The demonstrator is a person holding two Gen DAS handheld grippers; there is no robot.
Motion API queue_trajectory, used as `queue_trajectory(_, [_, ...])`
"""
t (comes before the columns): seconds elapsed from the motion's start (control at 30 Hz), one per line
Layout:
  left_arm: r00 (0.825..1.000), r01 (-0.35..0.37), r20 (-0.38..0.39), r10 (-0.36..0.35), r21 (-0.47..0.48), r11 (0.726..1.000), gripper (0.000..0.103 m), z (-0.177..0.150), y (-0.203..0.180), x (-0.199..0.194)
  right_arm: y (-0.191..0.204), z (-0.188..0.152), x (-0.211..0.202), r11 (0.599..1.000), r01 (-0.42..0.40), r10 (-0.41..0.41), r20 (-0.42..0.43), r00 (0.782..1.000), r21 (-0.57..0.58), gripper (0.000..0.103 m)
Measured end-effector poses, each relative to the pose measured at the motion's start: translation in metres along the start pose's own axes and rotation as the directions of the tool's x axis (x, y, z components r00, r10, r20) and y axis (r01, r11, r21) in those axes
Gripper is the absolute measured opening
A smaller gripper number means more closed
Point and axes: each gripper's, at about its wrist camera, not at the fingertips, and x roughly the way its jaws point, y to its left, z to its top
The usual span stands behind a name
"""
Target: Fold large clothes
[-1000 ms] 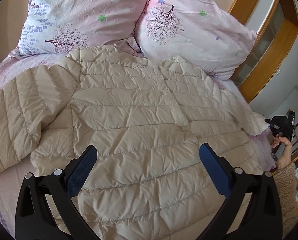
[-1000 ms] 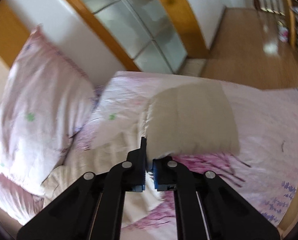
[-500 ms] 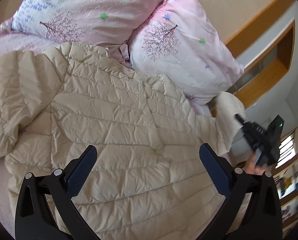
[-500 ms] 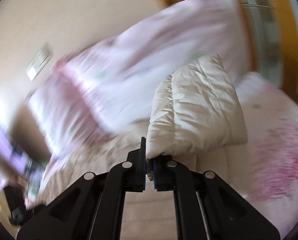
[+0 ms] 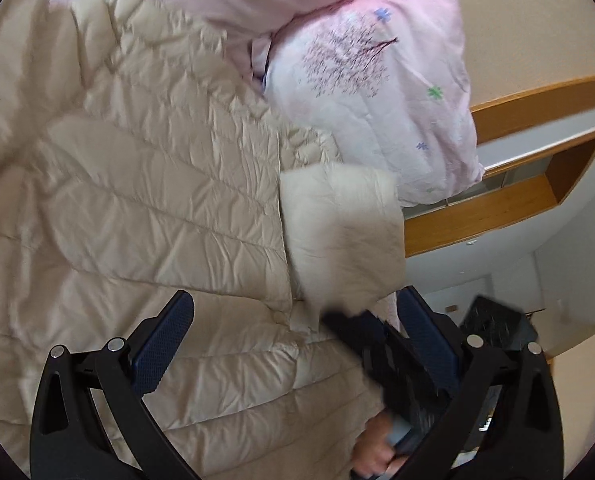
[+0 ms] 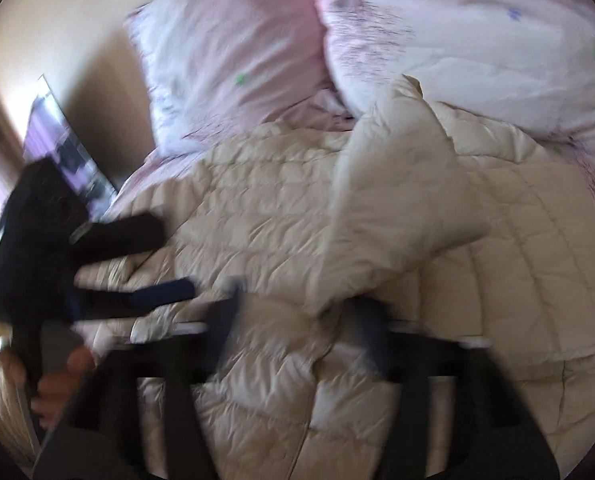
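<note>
Since the earlier frames the sleeve (image 6: 389, 208) has swung over onto the big puffy coat (image 5: 137, 208) — it now lies across the coat's middle; the right tongs (image 6: 297, 312) look spread apart and blurry, holding nothing; the left tongs (image 5: 293, 344) gape wide, empty, low in the frame; pink pillows (image 5: 377, 92) sit upper right on the bed.

We see jacket (image 5: 145, 208): cream quilted cloth, puffy, faint sheen, creased. Pillows (image 5: 377, 92): pink printed cotton-like cloth, matt, wrinkled. Left claw (image 5: 297, 344): matt black plastic, blue textured pads (image 5: 163, 346), small shiny metal pins. Right claw (image 6: 297, 320): black, too blurred for us to judge finish. Wood trim (image 5: 481, 216): smooth, orange, satin.
</note>
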Motion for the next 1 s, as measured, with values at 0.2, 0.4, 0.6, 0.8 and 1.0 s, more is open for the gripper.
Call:
queue_trajectory(0.2, [0.999,0.023,-0.047,-0.024,-0.022,0.999,0.102,0.001,-0.003,0.02,-0.019,-0.013,-0.029,0.993,-0.105,0.105,-0.002,0.994,0.056,0.071])
queue_trajectory(0.4, [0.998,0.042,-0.043,-0.043,-0.027,0.999,0.102,0.002,0.0,0.018,-0.073,-0.025,-0.054,0.954,-0.137,0.139,0.012,0.99,0.266,0.071])
queue_trajectory(0.6, [1.0,0.013,-0.028,-0.013,0.016,1.0,0.102,-0.006,-0.008,0.013,-0.14,-0.045,-0.052,0.759,-0.224,0.255,0.038,0.966,0.612,0.071])
queue_trajectory(0.8, [0.997,-0.074,0.03,0.069,0.211,0.975,0.102,-0.033,-0.038,0.013,-0.18,-0.062,-0.063,0.639,-0.231,0.21,0.122,0.97,0.734,0.071])
queue_trajectory(1.0, [0.987,-0.158,0.033,0.155,0.261,0.952,0.102,-0.036,-0.046,0.03,-0.199,-0.058,-0.065,0.595,-0.238,0.159,0.177,0.971,0.768,0.071])
